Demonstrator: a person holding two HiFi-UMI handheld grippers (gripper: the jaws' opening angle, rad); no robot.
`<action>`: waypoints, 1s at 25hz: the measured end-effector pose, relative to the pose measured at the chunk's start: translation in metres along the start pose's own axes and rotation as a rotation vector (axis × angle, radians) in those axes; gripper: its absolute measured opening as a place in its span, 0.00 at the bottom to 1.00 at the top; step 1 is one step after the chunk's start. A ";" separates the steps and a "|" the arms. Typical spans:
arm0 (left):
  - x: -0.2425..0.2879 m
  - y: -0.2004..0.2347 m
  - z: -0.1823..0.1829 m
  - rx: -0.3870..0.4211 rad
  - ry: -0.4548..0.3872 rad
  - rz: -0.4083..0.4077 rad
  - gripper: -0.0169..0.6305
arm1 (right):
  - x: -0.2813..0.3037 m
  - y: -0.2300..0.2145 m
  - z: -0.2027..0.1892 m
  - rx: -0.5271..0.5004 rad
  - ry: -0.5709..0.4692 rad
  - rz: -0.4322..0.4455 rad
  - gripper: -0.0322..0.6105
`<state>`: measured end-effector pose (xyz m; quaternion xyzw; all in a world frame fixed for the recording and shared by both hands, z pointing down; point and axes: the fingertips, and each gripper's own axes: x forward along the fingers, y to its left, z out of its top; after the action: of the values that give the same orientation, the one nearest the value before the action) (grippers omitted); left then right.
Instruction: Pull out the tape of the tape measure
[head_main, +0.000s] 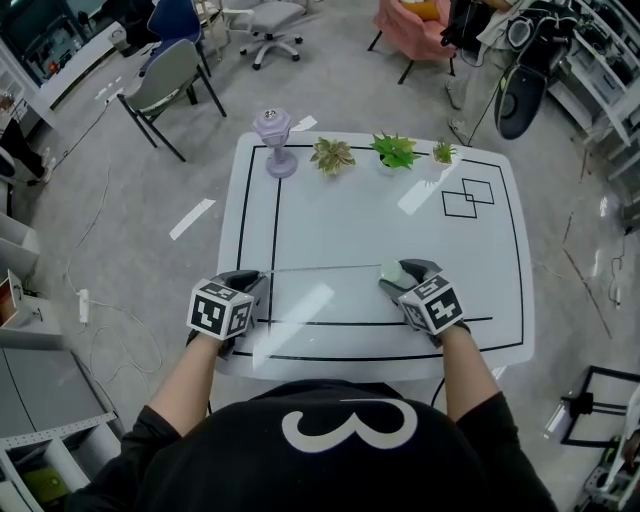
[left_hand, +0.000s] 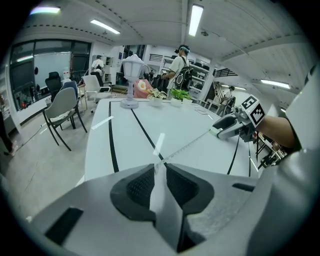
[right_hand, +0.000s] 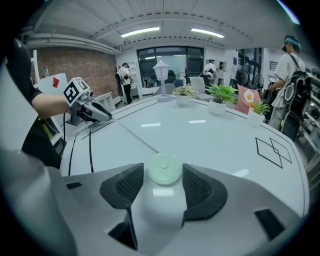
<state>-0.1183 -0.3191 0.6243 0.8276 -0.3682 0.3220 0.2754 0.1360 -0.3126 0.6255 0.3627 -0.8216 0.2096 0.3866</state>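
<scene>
While right gripper (right_hand: 161, 174) grips tape measure (right_hand: 163, 168), tape (left_hand: 190, 146) in left gripper (left_hand: 160, 169)

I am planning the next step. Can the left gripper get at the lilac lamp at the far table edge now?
Probably not yet: the left gripper is shut on the end of the tape, so it would have to let go first. Otherwise nothing stands on the table between it and the lamp.

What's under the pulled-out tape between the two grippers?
Only bare white table and one black line it crosses near the left gripper. The tape runs straight from there to the green case in the right gripper. Its tip is hidden between the left jaws.
</scene>
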 end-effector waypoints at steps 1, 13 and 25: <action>-0.001 0.000 0.000 -0.002 -0.002 -0.003 0.14 | -0.001 0.000 0.000 0.008 -0.006 0.000 0.40; -0.053 -0.025 0.018 0.008 -0.150 -0.078 0.34 | -0.063 0.023 0.030 0.162 -0.234 -0.013 0.48; -0.149 -0.124 0.076 0.017 -0.451 -0.299 0.05 | -0.160 0.128 0.101 0.084 -0.514 0.144 0.05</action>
<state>-0.0738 -0.2358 0.4392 0.9259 -0.2910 0.0884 0.2242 0.0603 -0.2228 0.4297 0.3604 -0.9071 0.1712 0.1340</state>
